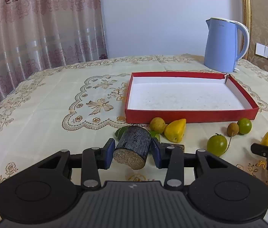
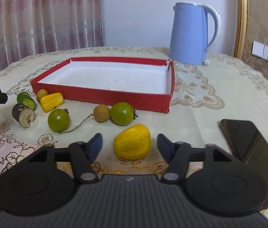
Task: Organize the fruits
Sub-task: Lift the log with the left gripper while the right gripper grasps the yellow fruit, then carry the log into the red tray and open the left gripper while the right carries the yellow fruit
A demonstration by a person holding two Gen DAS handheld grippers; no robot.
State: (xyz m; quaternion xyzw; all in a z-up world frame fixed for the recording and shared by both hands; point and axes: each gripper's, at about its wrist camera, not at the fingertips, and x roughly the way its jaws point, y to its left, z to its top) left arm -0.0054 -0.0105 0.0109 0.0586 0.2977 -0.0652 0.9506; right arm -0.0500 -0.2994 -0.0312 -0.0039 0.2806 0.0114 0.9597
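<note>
The left hand-held gripper (image 1: 133,153) clamps the dark stub (image 1: 134,148) above the bench (image 1: 48,114); the right hand-held gripper (image 2: 129,144) brackets a yellow fruit (image 2: 133,142), pads not touching — closing off-centre could squirt it toward the phone (image 2: 247,144), away from the red box (image 2: 103,95).

Take the red box (image 2: 103,95) as your landmark. Its white floor lies bare and open from above. Along its near wall, fruit crowds the tabletop (image 2: 219,87): green fruits (image 2: 123,113), a brown longan (image 2: 101,113) and yellow pieces (image 2: 51,101) block a low approach. A blue kettle (image 2: 192,34) stands tall behind its far right corner. A dark phone (image 2: 247,144) lies right of the box, nearer you.
</note>
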